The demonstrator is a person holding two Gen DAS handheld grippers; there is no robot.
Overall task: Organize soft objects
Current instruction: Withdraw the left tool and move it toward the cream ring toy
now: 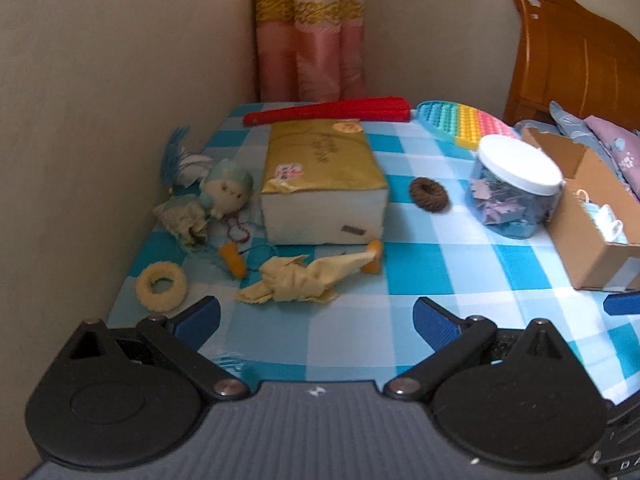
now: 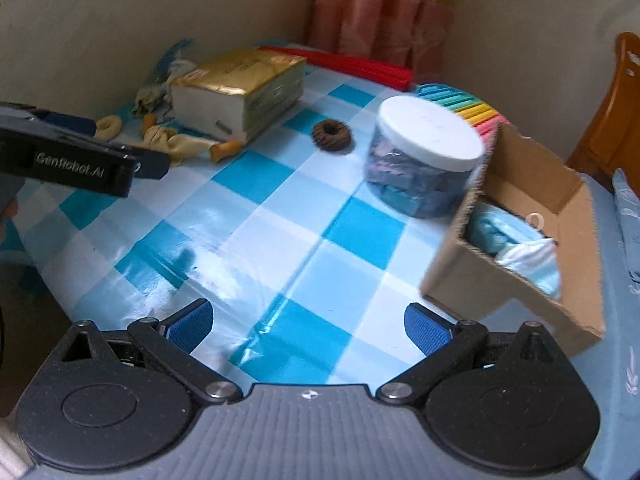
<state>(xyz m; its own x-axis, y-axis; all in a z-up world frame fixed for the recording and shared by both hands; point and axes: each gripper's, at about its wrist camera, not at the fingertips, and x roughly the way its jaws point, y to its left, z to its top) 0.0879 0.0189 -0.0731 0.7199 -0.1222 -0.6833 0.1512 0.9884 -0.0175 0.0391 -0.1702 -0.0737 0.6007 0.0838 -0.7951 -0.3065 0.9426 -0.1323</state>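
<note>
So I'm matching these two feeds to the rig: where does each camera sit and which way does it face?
Left wrist: on the left gripper, low over the table's near edge, facing the tissue pack and corner curtain; its own open blue fingers show.
Right wrist: on the right gripper, further right, facing the jar and cardboard box; its open fingers and the left gripper's body show.
Shared: tissue pack, brown scrunchie, jar, box.

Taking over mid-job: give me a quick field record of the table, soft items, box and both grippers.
surface: table with blue checked cloth
left gripper: open, empty, above near edge
right gripper: open, empty
soft items near left gripper: cream ring, yellow duck toy, doll
centre: tissue pack, brown scrunchie
right side: lidded jar, cardboard box holding pale blue soft items
</note>
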